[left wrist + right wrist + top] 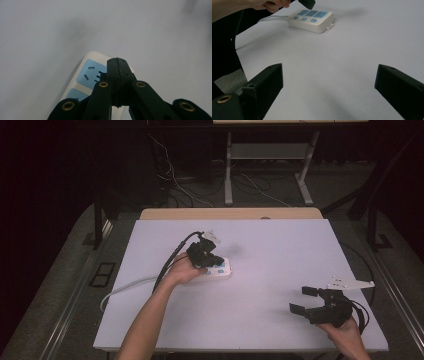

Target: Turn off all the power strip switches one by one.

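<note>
Power strip [216,268] is lying left of centre on the white table [280,250], long axis running left-right, cable trailing off its left end. Left gripper [207,259] is held right over it, jaws pressed together on nothing, tips just above the blue sockets [93,72]. Right gripper [305,300] is parked well apart at the near right, jaws spread wide, empty. Left hand judged far nearer for any press or push.

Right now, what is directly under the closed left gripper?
Under the left gripper lies the white power strip, its blue socket panels facing up on the white table. The jaws cover part of the end socket, so whether they touch it cannot be seen.
</note>
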Demonstrator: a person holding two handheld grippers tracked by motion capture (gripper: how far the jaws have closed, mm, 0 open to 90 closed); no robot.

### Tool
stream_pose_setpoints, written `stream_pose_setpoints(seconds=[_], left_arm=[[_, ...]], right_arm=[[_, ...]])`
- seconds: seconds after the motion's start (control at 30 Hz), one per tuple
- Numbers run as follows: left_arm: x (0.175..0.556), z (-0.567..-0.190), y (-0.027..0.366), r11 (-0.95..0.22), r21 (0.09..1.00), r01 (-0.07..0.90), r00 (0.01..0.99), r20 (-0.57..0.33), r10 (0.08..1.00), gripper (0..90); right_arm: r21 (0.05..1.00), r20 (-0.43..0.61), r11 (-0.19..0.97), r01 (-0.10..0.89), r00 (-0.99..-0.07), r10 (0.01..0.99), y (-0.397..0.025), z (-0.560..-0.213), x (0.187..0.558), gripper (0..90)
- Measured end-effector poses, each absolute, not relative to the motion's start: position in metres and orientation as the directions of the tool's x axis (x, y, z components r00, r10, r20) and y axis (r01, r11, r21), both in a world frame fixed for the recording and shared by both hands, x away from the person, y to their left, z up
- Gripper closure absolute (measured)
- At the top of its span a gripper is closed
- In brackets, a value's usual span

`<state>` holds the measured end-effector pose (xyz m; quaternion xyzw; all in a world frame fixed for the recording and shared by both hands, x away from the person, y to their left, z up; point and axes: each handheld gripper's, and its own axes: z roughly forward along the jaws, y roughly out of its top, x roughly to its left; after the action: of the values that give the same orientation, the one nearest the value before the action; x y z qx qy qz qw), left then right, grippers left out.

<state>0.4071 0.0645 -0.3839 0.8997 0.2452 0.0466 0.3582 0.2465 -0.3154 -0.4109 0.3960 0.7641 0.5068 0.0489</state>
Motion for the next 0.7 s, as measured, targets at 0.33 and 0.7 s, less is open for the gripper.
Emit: stream_pose_setpoints(seconds=[0.33, 0.7], left_arm=[[0.395, -0.363, 0.091, -0.562, 0.700, 0.440, 0.852, -0.127, 0.508, 65.0], [0.370, -0.355, 0.126, -0.483, 0.733, 0.479, 0.821, -0.178, 0.543, 20.3]], right_arm=[[0.812, 0.326, 0.178, 0.556, -0.685, 0.652, -0.313, -0.411, 0.247, 7.9], [0.813, 0.325, 0.179, 0.554, -0.686, 0.651, -0.312, -0.411, 0.246, 7.9]])
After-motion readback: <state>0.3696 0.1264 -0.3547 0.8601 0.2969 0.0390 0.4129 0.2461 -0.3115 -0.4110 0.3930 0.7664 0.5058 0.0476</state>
